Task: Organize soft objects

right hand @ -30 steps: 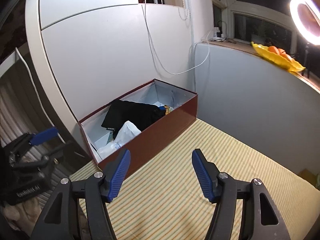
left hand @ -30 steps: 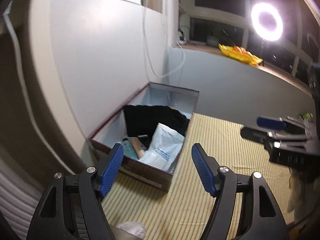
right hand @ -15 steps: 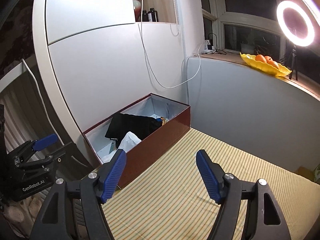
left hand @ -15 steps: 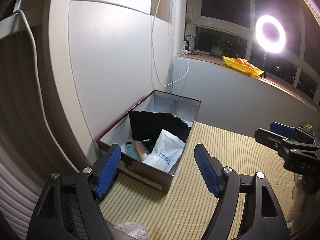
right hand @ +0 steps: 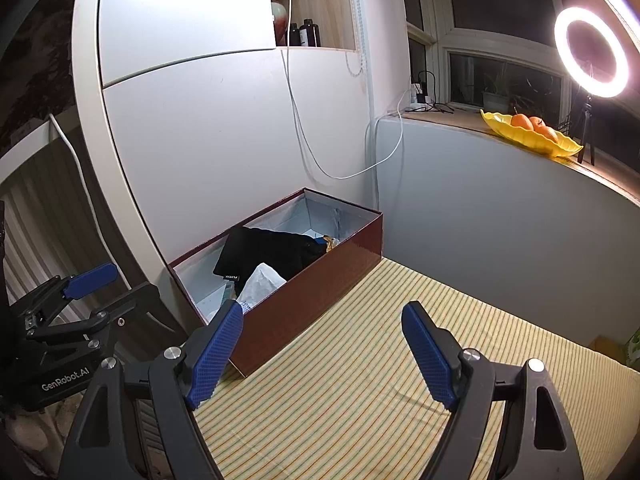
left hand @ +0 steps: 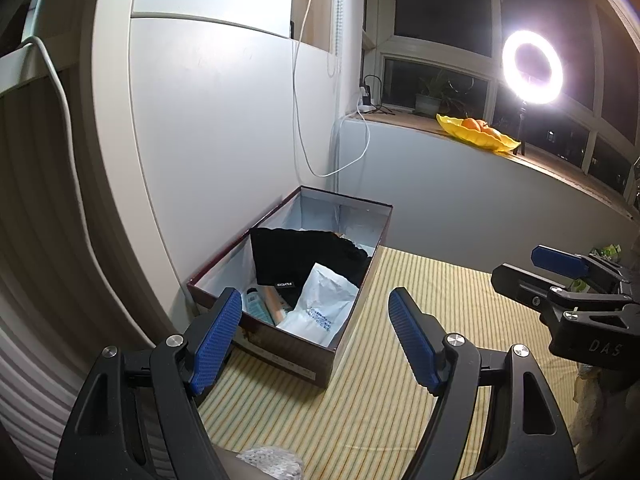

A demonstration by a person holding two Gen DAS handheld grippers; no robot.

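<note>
Holding both grippers above the striped mat (right hand: 400,380), nothing between either pair of fingers. Left gripper (left hand: 316,336) spread wide, empty. Right gripper (right hand: 322,350) has just been opening its jaws, also empty.

Soft items sit inside the dark red box (right hand: 320,280), which is parked in the mat's far-left corner against the white wall panel (right hand: 220,152). Inside: black folded garment (left hand: 304,256) across the middle, white plastic pouch (left hand: 320,304) leaning on it at the near end, a teal-capped tube (left hand: 260,308) beside that. Something small and yellow-blue pokes out at the far end; can't tell what it is.

My read: box looks mostly loaded. A crumpled whitish bit (left hand: 272,466) shows at the bottom of the left view, under my left gripper. Possibly still to be stowed, too cropped to identify.

Risks from here:
- Pouch stands tilted, propped on the garment. Tugging the garment likely tips it flat or out over the near wall.
- Slick plastic plus ribbed pads: shallow pinch may slip.
- Box is light cardboard by the look of it; a finger catching the rim could drag it along the mat.
- Grippers sit near each other in both views; converging on the box risks a clash.
- White cable (right hand: 320,160) hangs just above the box's far end; avoid snagging.
</note>
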